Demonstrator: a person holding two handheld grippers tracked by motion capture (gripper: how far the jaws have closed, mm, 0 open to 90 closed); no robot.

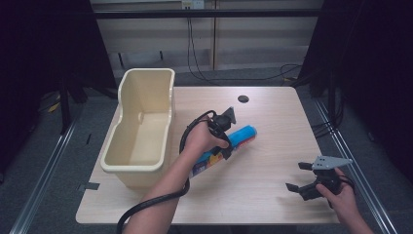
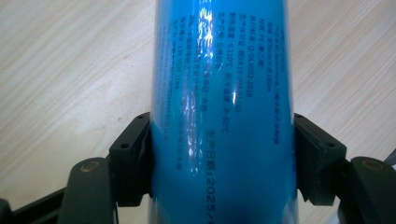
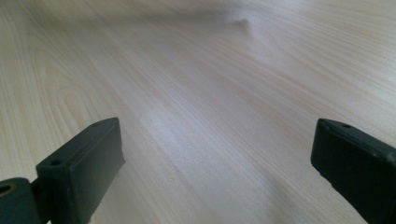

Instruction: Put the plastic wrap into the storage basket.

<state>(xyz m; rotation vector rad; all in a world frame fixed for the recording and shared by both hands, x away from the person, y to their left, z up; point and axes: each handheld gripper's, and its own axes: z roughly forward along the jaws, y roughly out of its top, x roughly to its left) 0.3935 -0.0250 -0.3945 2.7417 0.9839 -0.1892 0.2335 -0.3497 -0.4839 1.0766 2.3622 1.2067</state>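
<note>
A long blue tube-shaped package (image 1: 240,136) with small printed text lies slanted over the middle of the wooden table (image 1: 272,112). My left gripper (image 1: 225,148) is shut on it around its middle. In the left gripper view the blue package (image 2: 222,107) runs up between the two black pads (image 2: 135,158), which press on both its sides. My right gripper (image 1: 298,176) hovers low over the table's front right corner, held by a hand, jaws open and empty. The right gripper view looks along its wide-apart fingertips (image 3: 84,168) at bare wood.
A cream plastic bin (image 1: 143,124) stands on the table's left part, open and with nothing inside. A dark round hole (image 1: 243,99) sits near the table's far edge. A black cable (image 1: 146,204) trails from the left gripper along the forearm.
</note>
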